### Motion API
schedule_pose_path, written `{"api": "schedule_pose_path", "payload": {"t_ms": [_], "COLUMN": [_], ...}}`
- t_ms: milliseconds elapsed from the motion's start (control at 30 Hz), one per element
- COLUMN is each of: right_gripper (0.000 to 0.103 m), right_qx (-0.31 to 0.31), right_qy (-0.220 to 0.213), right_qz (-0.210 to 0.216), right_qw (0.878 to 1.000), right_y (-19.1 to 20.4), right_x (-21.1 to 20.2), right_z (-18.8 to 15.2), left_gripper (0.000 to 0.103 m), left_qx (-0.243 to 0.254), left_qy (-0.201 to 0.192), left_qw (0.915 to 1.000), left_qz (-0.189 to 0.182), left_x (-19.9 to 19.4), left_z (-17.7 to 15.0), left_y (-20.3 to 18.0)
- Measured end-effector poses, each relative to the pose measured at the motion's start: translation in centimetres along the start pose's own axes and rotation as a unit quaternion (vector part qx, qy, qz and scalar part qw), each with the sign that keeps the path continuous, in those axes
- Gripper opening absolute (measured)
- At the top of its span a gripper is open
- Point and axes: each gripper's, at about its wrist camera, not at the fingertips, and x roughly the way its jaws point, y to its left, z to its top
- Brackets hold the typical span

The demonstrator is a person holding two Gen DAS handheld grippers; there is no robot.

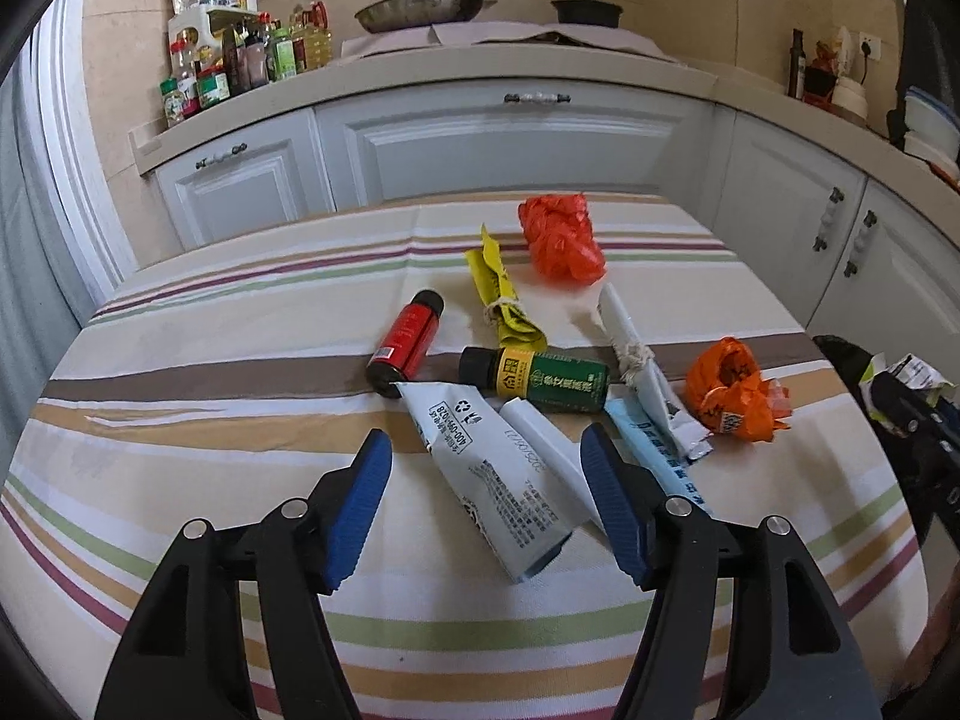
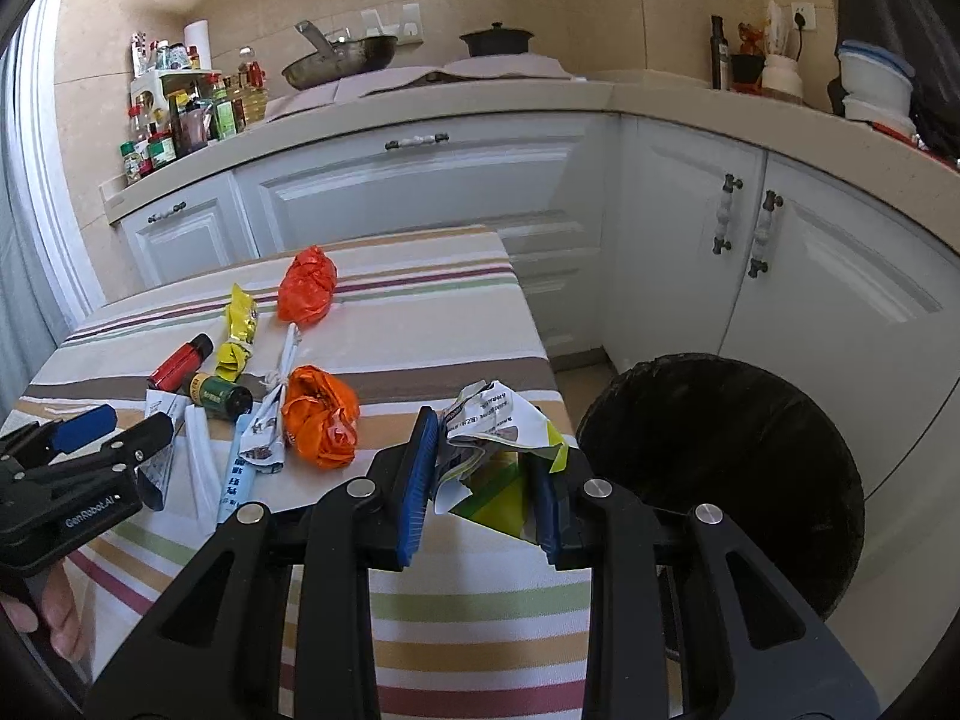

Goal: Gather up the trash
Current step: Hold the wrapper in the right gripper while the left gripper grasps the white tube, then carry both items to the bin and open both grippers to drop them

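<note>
My left gripper hangs open just above a white printed pouch on the striped tablecloth, touching nothing. Beyond it lie a green bottle, a red bottle, a knotted yellow wrapper, a tied white wrapper, a light blue packet and two crumpled orange bags. My right gripper is shut on a crumpled white and yellow-green wrapper, held over the table's right edge beside a black trash bin.
White kitchen cabinets stand behind and to the right of the table. The counter carries spice bottles, a wok and a black pot. A person's hand holds the left gripper at the left edge.
</note>
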Motion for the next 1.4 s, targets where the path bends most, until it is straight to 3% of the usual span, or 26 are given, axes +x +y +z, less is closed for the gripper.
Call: {"api": "schedule_pose_path", "payload": {"t_ms": [200,400,567,667,967,1200,1400], "right_gripper": [0.028,0.029,0.029,0.029,0.029,0.028,0.028], "right_qx": [0.009,0.006,0.004,0.001,-0.008,-0.004,0.013], "right_qy": [0.007,0.007,0.005,0.000,-0.022,-0.056,-0.072], "right_qz": [0.008,0.007,0.007,0.009,0.006,-0.024,-0.073], "right_qw": [1.000,1.000,1.000,1.000,1.000,0.998,0.995], "right_y": [-0.4,-0.2,0.2,0.7,1.6,-0.2,-4.2], "right_x": [0.2,0.1,-0.3,-0.7,-2.7,-4.7,-5.9], "right_z": [0.3,0.4,0.3,0.2,0.2,0.9,1.3], "left_gripper": [0.062,0.046,0.021,0.016,0.014,0.014,0.014], "left_qx": [-0.002,-0.011,-0.020,-0.022,-0.011,0.003,0.030], "left_qy": [0.012,0.029,0.038,0.031,0.004,-0.042,-0.073], "left_qw": [0.9999,0.9992,0.9986,0.9988,0.9995,0.9966,0.9892], "left_qz": [-0.006,-0.024,-0.031,-0.032,-0.031,-0.071,-0.123], "left_x": [0.6,0.7,0.5,-0.2,-2.8,-5.6,-6.3], "left_z": [-0.1,-0.6,-1.3,-1.5,-2.0,-0.4,1.7], "left_y": [0.2,0.8,1.7,2.3,3.0,1.0,-3.7]}}
